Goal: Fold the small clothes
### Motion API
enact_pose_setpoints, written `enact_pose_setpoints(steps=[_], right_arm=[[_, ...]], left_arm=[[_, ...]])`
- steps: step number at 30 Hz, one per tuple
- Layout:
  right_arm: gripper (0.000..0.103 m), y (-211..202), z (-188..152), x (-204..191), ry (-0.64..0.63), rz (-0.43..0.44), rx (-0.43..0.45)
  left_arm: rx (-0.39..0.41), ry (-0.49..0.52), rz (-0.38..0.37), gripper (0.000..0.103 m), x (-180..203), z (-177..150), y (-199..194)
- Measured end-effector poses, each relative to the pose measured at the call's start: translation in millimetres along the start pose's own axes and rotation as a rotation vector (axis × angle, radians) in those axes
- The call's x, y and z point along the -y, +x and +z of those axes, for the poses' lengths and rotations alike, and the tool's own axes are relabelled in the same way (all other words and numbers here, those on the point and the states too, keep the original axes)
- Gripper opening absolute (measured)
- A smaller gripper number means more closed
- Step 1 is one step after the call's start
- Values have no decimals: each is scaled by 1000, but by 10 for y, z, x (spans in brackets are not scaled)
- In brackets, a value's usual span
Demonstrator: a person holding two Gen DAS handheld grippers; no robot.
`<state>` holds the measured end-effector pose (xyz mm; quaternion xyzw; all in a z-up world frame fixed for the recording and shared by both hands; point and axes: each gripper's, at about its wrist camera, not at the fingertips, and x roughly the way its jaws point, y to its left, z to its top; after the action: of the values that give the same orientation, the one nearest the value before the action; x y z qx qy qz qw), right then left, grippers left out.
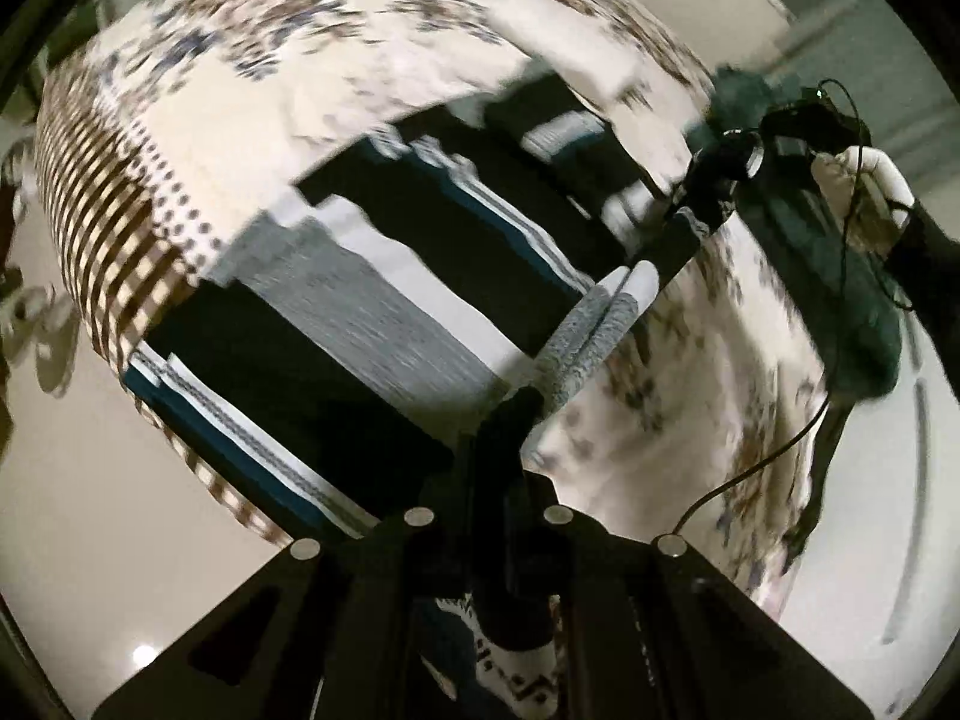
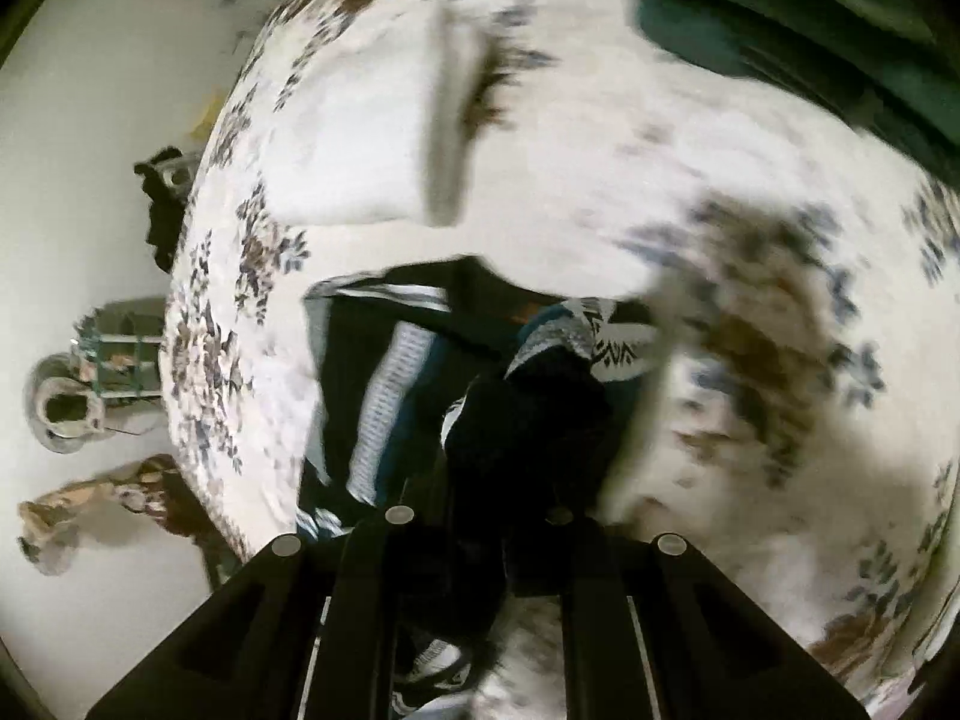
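Observation:
A striped knit garment (image 1: 384, 300), black, grey, white and teal, is stretched out above a flowered bedspread (image 1: 312, 60). My left gripper (image 1: 606, 312) is shut on one edge of the garment, the cloth pinched between its fingers. My right gripper (image 1: 690, 204) shows in the left wrist view at the far edge of the garment, held by a hand. In the right wrist view the same garment (image 2: 396, 384) hangs bunched in front of my right gripper (image 2: 534, 396), whose fingers are wrapped in dark cloth and shut on it.
The flowered bedspread (image 2: 600, 180) covers a bed. A dark green cloth (image 2: 780, 6) lies at the bed's far right. A pale floor (image 2: 90, 150) surrounds the bed, with shoes (image 2: 60, 414) and small items on it at the left.

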<state>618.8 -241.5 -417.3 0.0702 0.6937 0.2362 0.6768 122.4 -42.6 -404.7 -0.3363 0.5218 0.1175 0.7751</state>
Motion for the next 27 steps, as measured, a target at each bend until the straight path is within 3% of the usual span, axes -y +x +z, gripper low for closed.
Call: enact_pose_setpoints(steps=[7,12,15,16,17,18,19,20,24,27], right_arm=[[11,982,351,-1417,-77,-161,-18],[11,1740,538,-1975,-138,-291,-59],[18,2002,595,-1978,-96,-300,-86],[27,2040,596,-1954,-73,-272,-92],[42,2057,585,-1927,-53,-242,-102],[48,2044,558,-1892,-33,-205,-112],[59,2002,514,-1860,-21,-168,-116],[63,1945,466,-1840,-15,-148,-113],[66,1575,157,-1565,20,-77,-100],[70,1294,-28,-1261,54,-65,-64]], left_arm=[[12,-75,-65,4,-982,529,-34],[-13,-144,-94,5,-1645,799,210],[-129,-213,-73,14,-2026,832,583],[-145,-224,-63,19,-2105,817,638],[-159,-247,-59,32,-2213,785,681],[-166,-273,-65,46,-2308,749,691],[-159,-304,-91,52,-2405,708,657],[-149,-323,-107,59,-2453,672,613],[-151,-325,-90,60,-2435,659,463],[-135,-284,-91,60,-2255,866,366]])
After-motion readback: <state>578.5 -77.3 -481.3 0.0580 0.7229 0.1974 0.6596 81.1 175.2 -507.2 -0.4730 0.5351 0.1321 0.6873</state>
